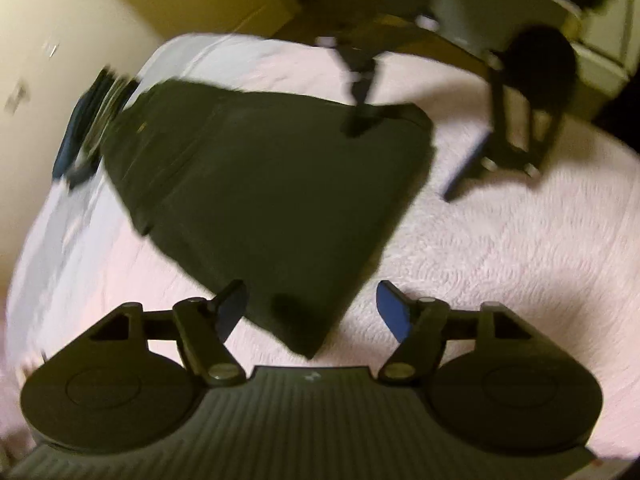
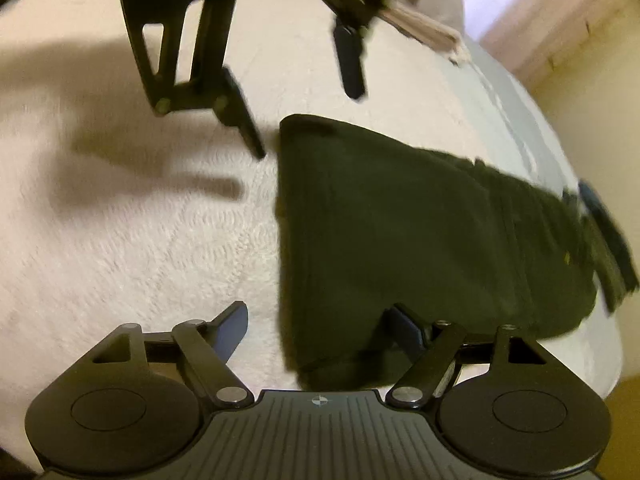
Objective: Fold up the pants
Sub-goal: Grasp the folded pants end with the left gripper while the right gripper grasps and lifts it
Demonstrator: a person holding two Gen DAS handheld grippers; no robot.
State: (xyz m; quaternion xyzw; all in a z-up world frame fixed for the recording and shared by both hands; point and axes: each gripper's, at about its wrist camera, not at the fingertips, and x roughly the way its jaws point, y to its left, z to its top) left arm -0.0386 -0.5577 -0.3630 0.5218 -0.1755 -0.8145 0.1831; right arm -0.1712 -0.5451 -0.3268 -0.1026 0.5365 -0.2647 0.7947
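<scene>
Hovering with fingers spread wide, the left gripper (image 1: 312, 314) holds nothing; the near corner of the dark green pants (image 1: 264, 200) sits just under and between its fingertips, at about 12 o'clock from the tool body. Right gripper (image 2: 316, 326) is likewise released and empty, its right finger lying over or touching the pants' near edge, its left finger above bare pink quilted bedspread (image 2: 140, 240).

Pants lie flat on the bed, apparently folded lengthwise already, stretching from the grippers toward the mattress edge at 10 o'clock in the left view and 3 o'clock in the right view. The far end reaches the white sheet strip, next to a dark blue object (image 1: 74, 140) too blurred to identify. In the left view the right gripper shows at 1 o'clock, beyond the pants' far corner.

Both views are motion-blurred, so contact is hard to confirm.

Judgement: a fold looks placed and both tools are clear; the next fold or a smoothing pass is likely. To do it well:
- pinch both layers at the short end's two corners, not only the top layer
- lift evenly, keeping the edge taut between grippers
- carry it straight along the pants' length, with side edges aligned
- lay down before opening, to avoid wrinkles
</scene>
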